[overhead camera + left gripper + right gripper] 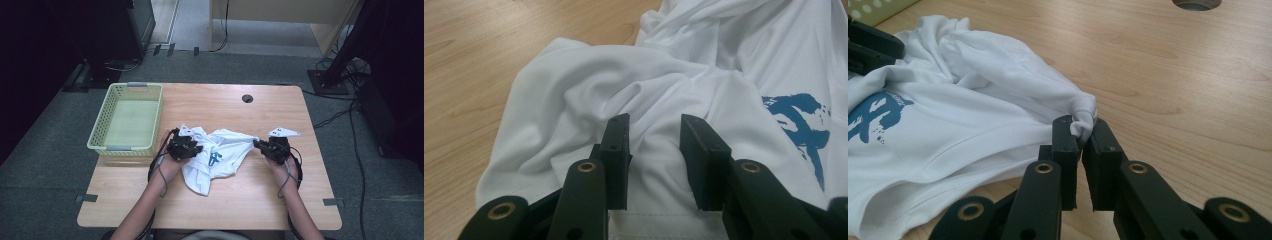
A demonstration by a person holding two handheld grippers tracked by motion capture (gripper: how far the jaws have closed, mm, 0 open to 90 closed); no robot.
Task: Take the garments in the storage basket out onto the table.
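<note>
A crumpled white T-shirt (220, 156) with a blue print (214, 159) lies on the wooden table (225, 205) between both hands. My right gripper (257, 144) is at its right end, shut on a small bunched tip of the cloth (1083, 117), in the right gripper view (1080, 127). My left gripper (197, 148) rests on the shirt's left side. In the left gripper view (654, 125) its jaws stand apart with a soft fold of the shirt (599, 85) rising between them and a hem below. The blue print (804, 125) lies to their right.
A pale green plastic basket (100, 125) stands on the table's left part, just behind my left hand. A round cable hole (247, 98) sits near the far edge. Bare wood runs to the right of the shirt (1188, 90) and along the near edge.
</note>
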